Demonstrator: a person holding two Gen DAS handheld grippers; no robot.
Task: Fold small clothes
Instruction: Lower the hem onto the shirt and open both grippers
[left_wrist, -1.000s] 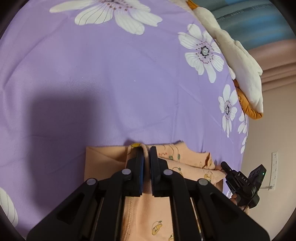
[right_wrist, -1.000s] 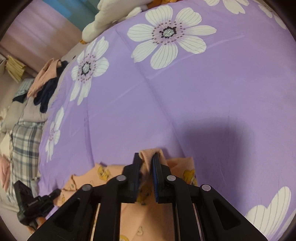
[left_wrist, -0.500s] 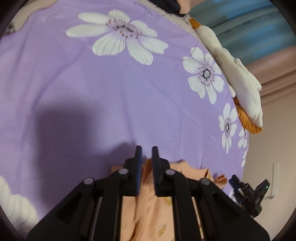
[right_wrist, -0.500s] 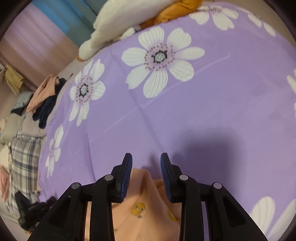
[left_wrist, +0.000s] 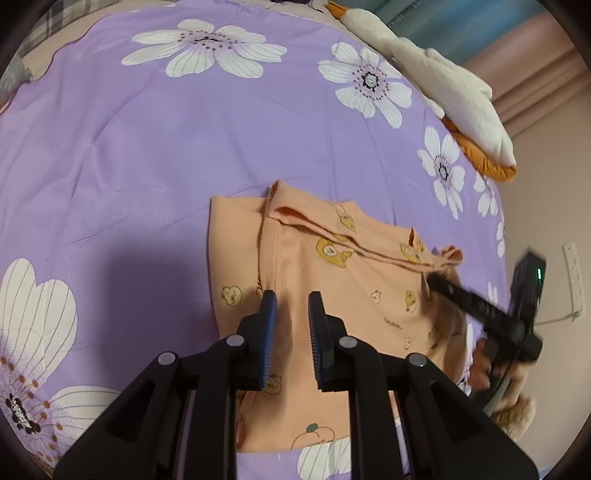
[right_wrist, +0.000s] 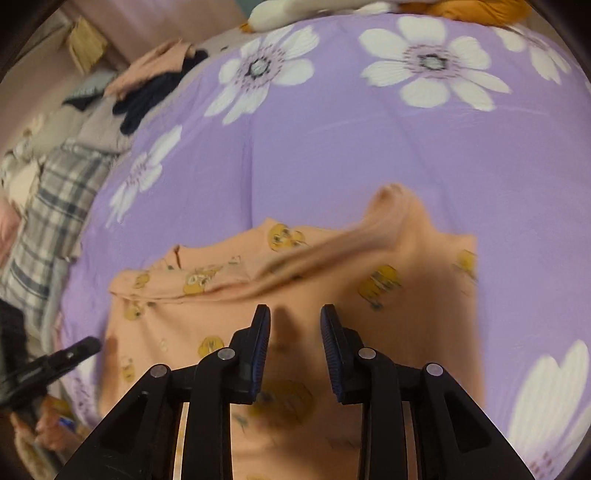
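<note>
Purple floral bedspread (left_wrist: 147, 147) carries folded peach duck-print garment (left_wrist: 332, 295), top edge rumpled.

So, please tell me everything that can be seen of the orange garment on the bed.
The orange garment is soft, thin-looking peach knit fabric printed with small yellow ducks. It lies on the purple flowered bedsheet, partly folded: a layer is turned over along its far edge, with one rumpled corner sticking up. The left gripper and right gripper hover above it, jaws open, holding nothing.
</note>
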